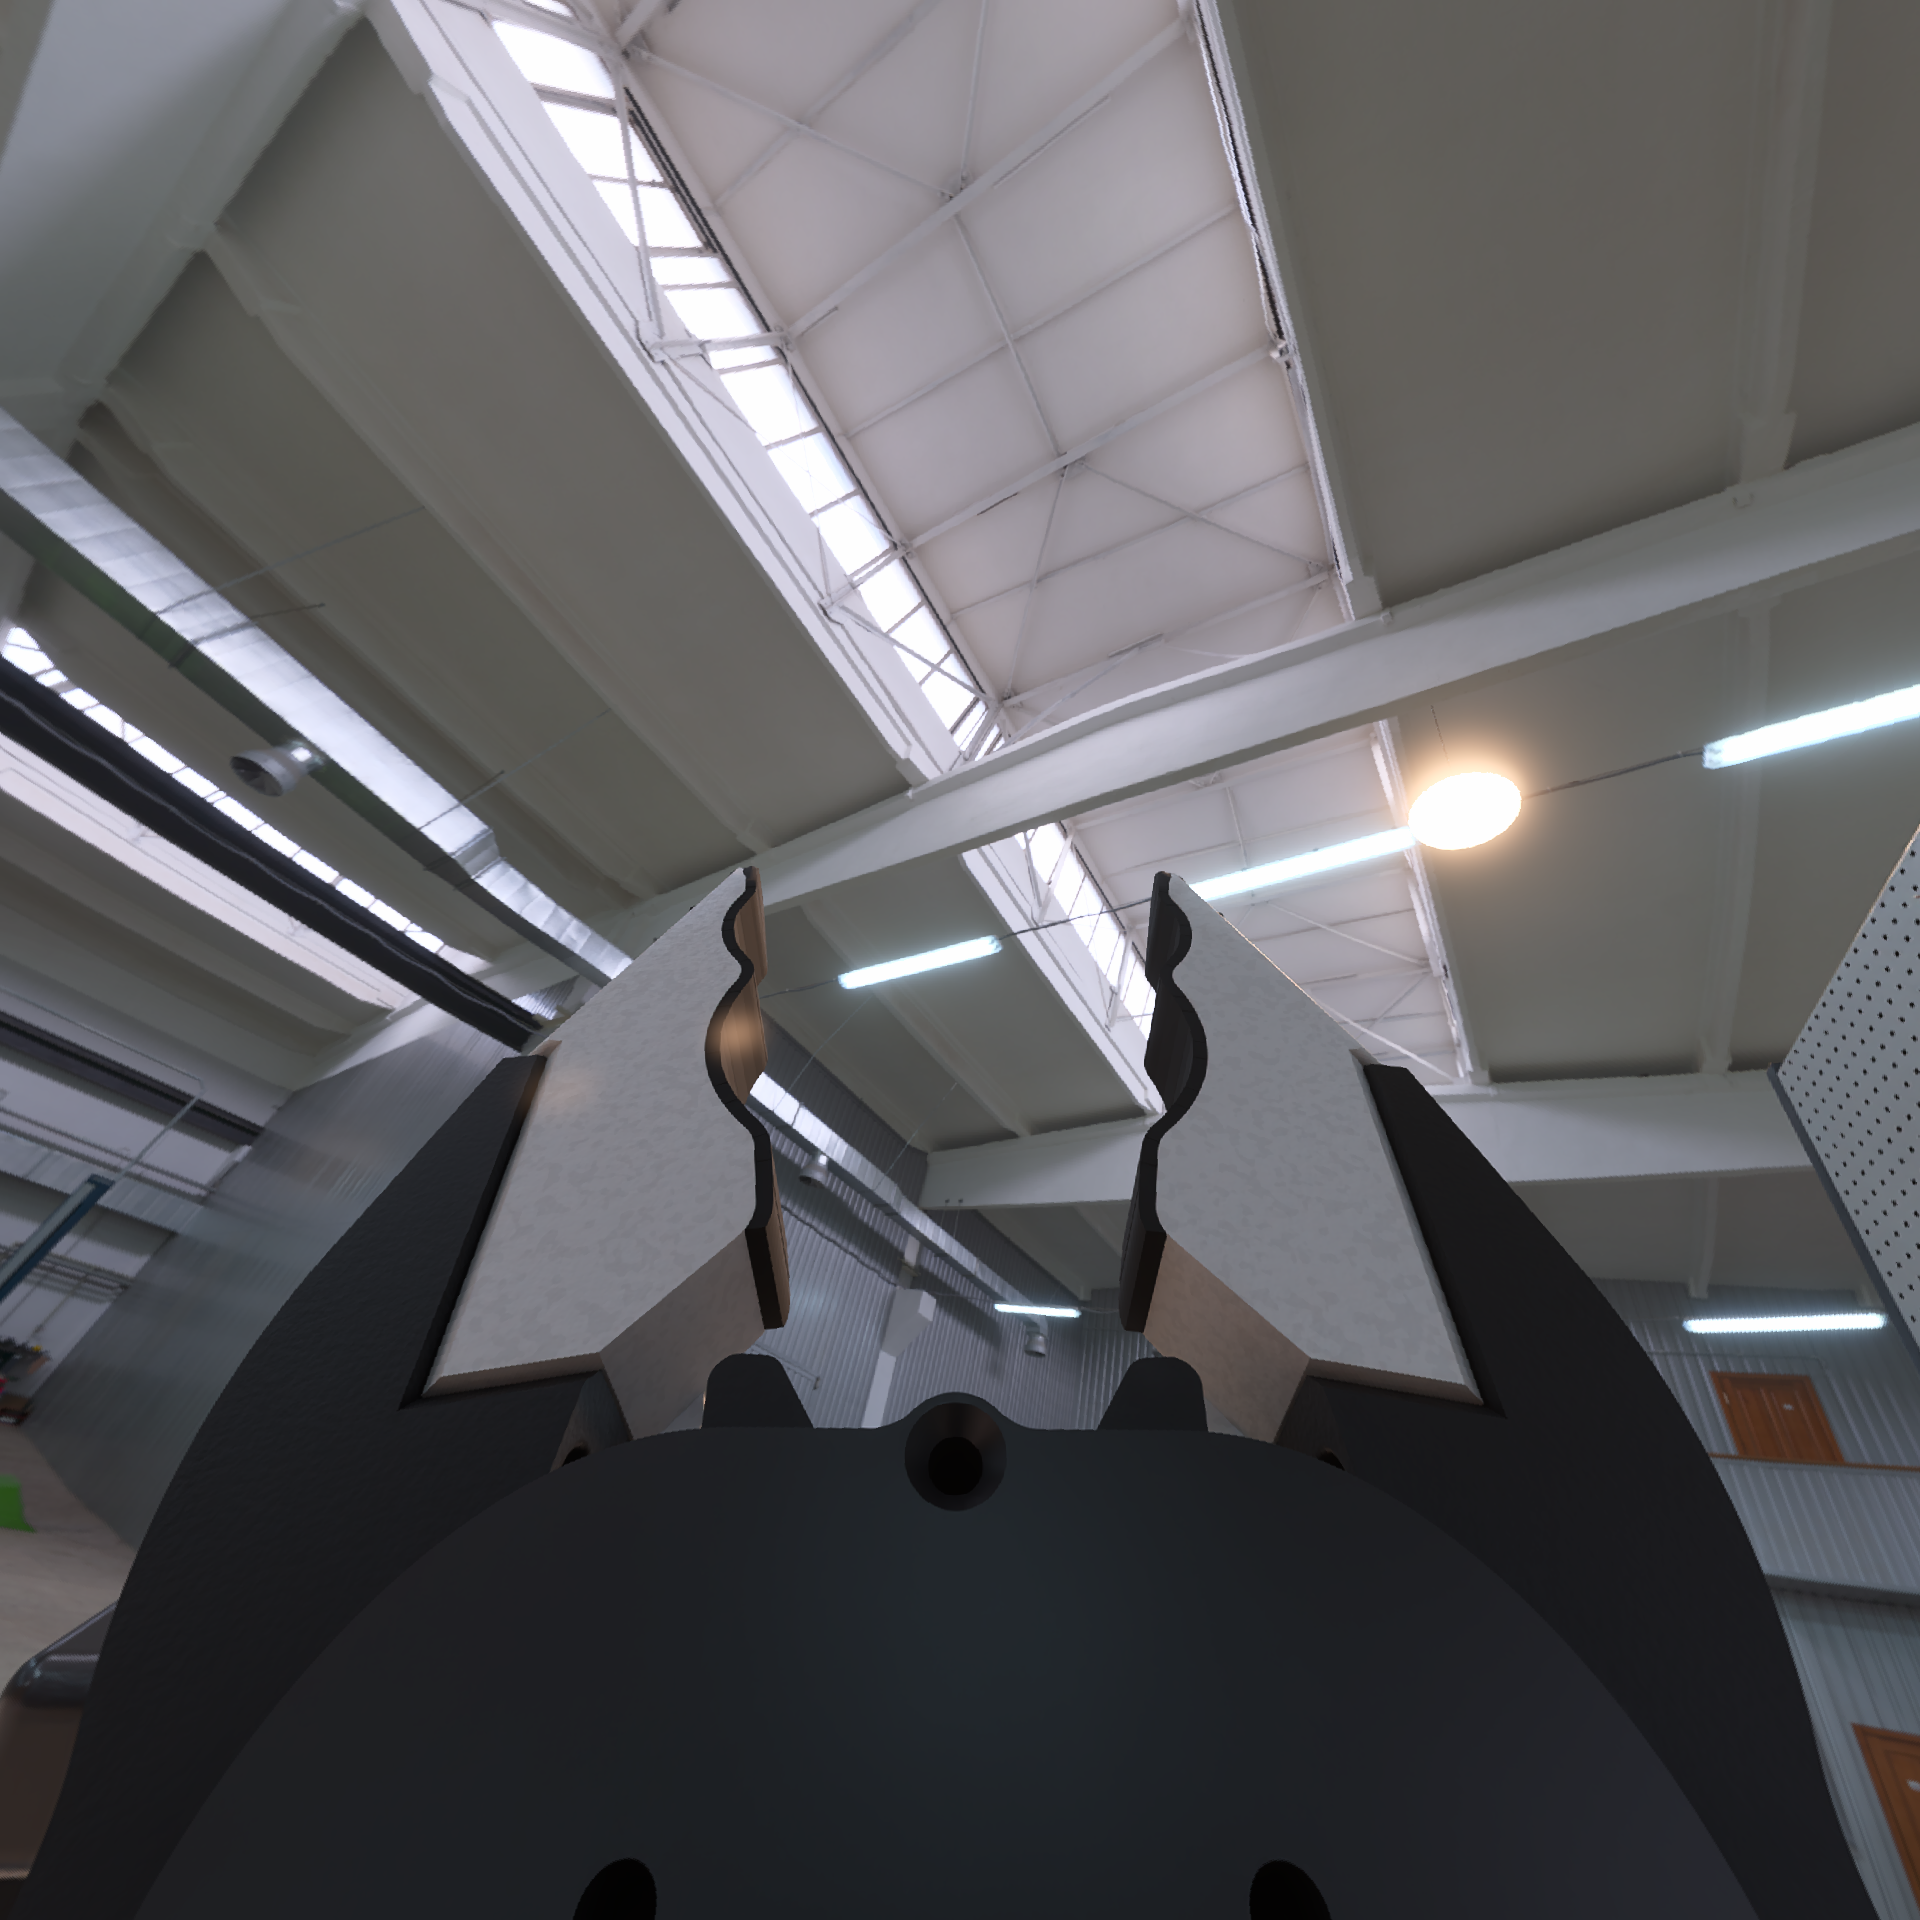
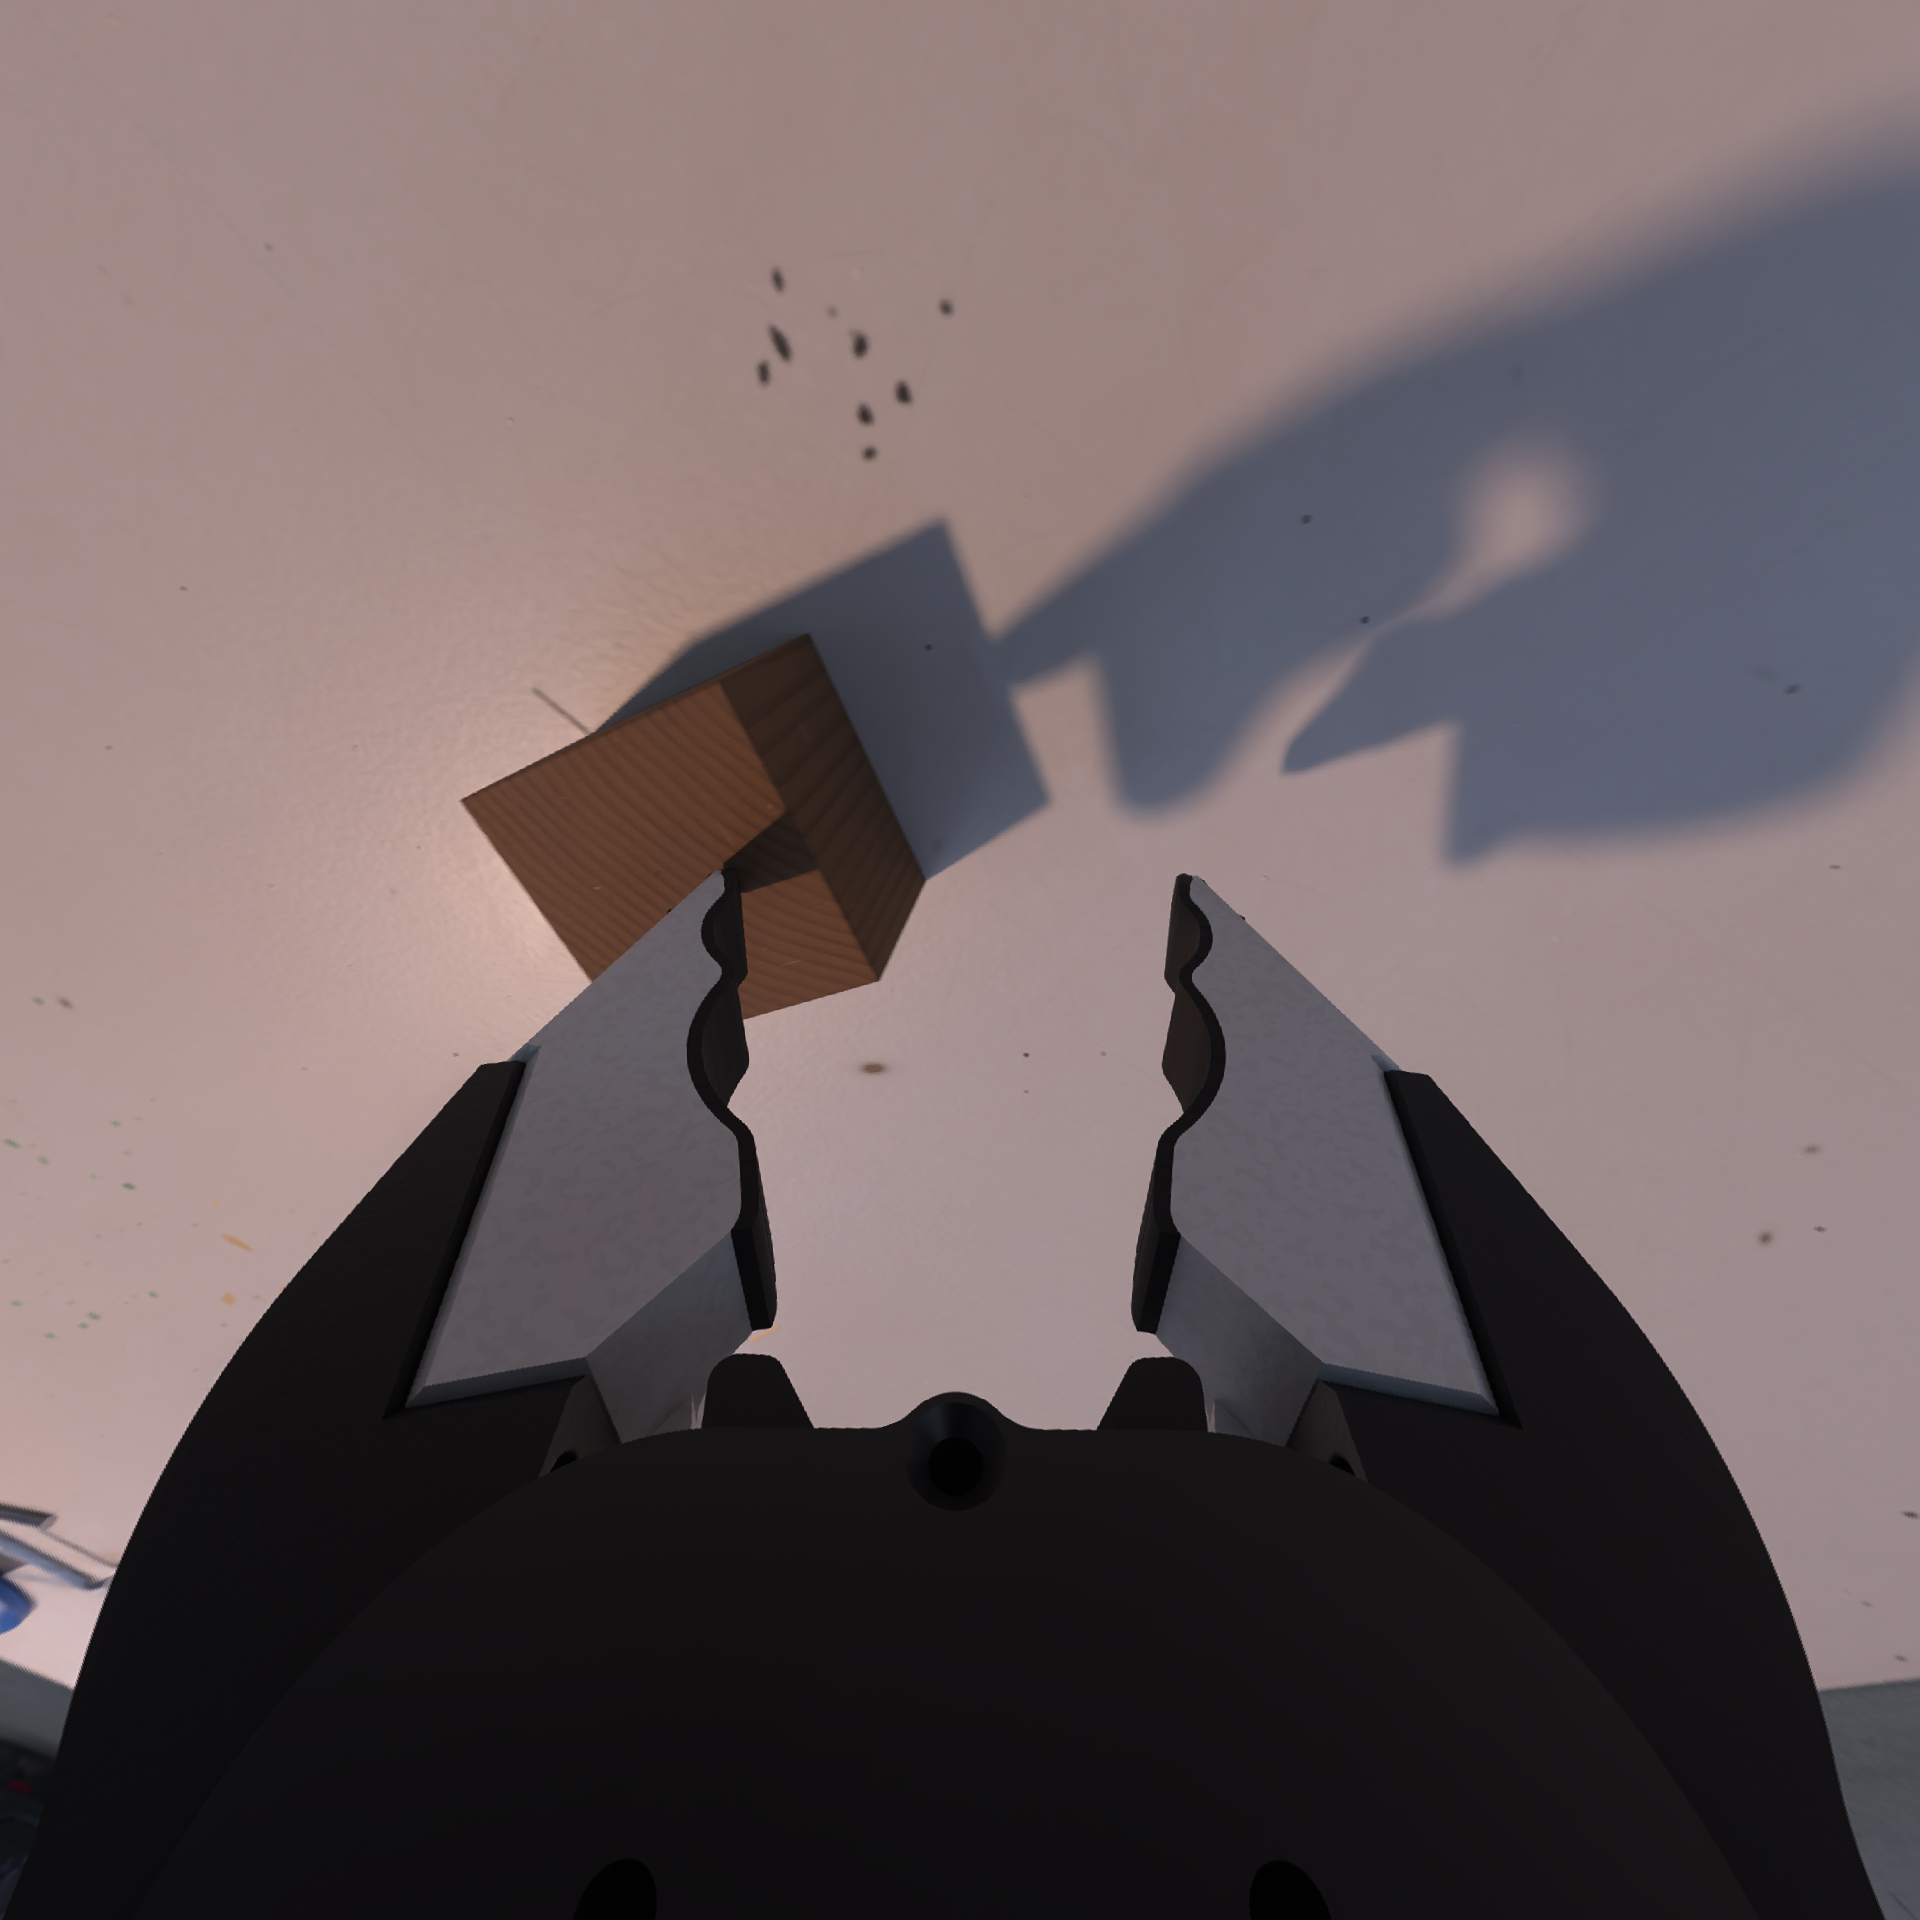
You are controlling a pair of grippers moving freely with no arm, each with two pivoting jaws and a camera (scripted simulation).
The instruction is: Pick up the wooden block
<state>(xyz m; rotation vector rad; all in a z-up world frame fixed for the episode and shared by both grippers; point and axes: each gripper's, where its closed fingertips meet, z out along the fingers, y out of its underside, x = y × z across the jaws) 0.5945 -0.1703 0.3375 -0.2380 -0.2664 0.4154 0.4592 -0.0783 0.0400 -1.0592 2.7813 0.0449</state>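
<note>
On the pale, speckled bench [image 2: 312,416], a brown, grained wooden block [image 2: 644,810] lies beyond the right gripper [image 2: 956,894], whose jaws gape; its left fingertip perhaps touches it. Left gripper [image 1: 956,894] gapes, pointing ceilingward.

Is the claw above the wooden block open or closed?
Open. The right gripper has a wide gap between its fingers, and the wooden block lies off to one side, ungripped.

Brown striped-grain wooden block [image 2: 665,821] on pale pinkish-beige surface [image 2: 312,416] w/ dark specks; black-bodied right gripper [image 2: 956,883], mottled grey jaws; white perforated pegboard panel [image 1: 1860,1091].
</note>
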